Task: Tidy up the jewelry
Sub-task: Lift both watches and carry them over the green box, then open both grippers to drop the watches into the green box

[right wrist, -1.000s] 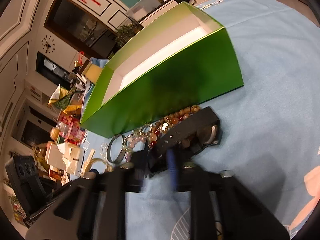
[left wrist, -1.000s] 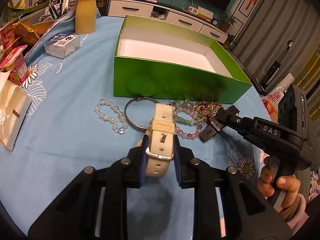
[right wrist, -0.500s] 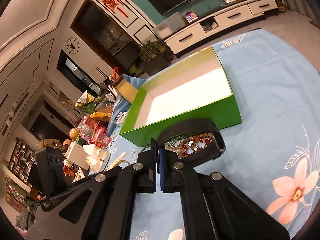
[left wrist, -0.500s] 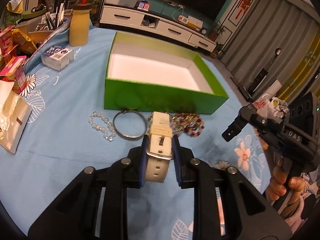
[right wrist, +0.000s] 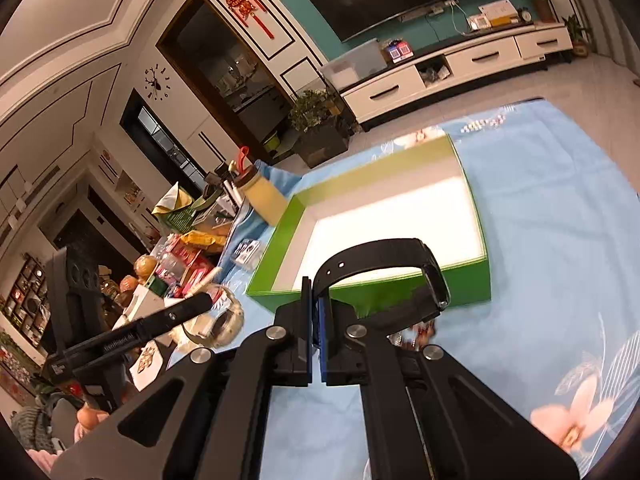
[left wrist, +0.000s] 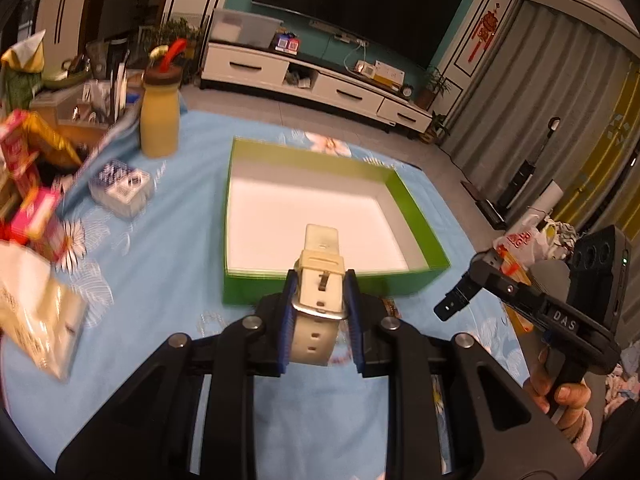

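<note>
Gripping floppy straps, your left tool [left wrist: 319, 312] clamps the cream watch [left wrist: 319, 280], right tool [right wrist: 316, 334] the black watch [right wrist: 384, 268]; both light, bendy.

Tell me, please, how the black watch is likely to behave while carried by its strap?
The black watch probably keeps its springy loop, since the strap arches unsupported from the right gripper. Pinched at one strap end, it may swing, with its case hanging far out.

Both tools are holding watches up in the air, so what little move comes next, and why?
Probably ease the left tool forward over the green box; its cream watch hangs just short of the near wall, and the white inside looks bare.
</note>
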Motion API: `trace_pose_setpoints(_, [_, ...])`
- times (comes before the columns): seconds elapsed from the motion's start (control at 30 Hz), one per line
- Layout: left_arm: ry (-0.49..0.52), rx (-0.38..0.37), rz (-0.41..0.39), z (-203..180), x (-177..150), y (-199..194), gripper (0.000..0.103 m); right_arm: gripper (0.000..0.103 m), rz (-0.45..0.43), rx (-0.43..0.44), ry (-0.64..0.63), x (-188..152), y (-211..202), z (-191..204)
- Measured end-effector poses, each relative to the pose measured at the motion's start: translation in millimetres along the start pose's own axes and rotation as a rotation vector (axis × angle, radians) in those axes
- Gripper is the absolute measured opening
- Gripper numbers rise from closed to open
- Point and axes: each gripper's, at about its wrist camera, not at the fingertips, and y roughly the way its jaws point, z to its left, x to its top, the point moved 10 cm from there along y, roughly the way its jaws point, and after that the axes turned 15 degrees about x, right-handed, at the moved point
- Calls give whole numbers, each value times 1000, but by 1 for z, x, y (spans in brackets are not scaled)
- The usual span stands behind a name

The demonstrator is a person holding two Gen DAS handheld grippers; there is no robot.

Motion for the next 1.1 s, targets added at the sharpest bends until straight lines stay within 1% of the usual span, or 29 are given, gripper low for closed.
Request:
trace_pose_setpoints(0.1, [1, 11, 7, -1, 19, 15, 23, 2, -1, -11, -16, 16, 12, -6])
trace_pose_setpoints(0.3, [20, 47, 49, -3, 34, 56, 23, 3, 26, -32, -28, 33, 40, -19])
trace_pose_setpoints(0.47, [41, 71, 102, -9, 33, 89, 23, 3, 81, -83, -4, 32, 70, -44])
trace_pose_setpoints(0.57, [58, 92, 133, -11, 30, 109, 23, 6, 115, -127, 24, 26, 83, -60])
trace_pose_setpoints(0.63, [65, 101, 146, -13, 28, 117, 23, 12, 149, -157, 48, 20, 91, -71])
trace_pose_setpoints(0.67, [65, 105, 145, -13, 28, 119, 26, 22, 155, -168, 57, 18, 92, -73])
trace_pose_setpoints(0.7, [66, 103, 143, -13, 29, 120, 41, 34, 160, -180, 66, 17, 93, -76])
trace_pose_setpoints(0.73, [64, 106, 134, -13, 32, 118, 60, 38, 163, -182, 75, 15, 93, -77])
trace_pose_setpoints(0.8, [66, 123, 93, -11, 38, 109, 67, 39, 152, -182, 62, 15, 89, -74])
trace_pose_setpoints(0.83, [66, 119, 80, -10, 40, 103, 70, 39, 141, -187, 46, 16, 84, -71])
trace_pose_setpoints(0.87, [62, 112, 66, -9, 43, 96, 72, 42, 133, -186, 40, 18, 81, -68])
trace_pose_setpoints(0.93, [55, 116, 39, -5, 45, 83, 81, 43, 111, -180, 27, 21, 71, -61])
trace_pose_setpoints(0.97, [54, 120, 26, -2, 46, 75, 83, 43, 102, -177, 18, 23, 65, -57])
trace_pose_setpoints(1.03, [55, 152, -3, 9, 45, 58, 88, 43, 83, -168, 0, 23, 52, -49])
trace_pose_setpoints(1.1, [54, 182, -15, 21, 42, 46, 88, 43, 78, -160, -10, 21, 43, -44])
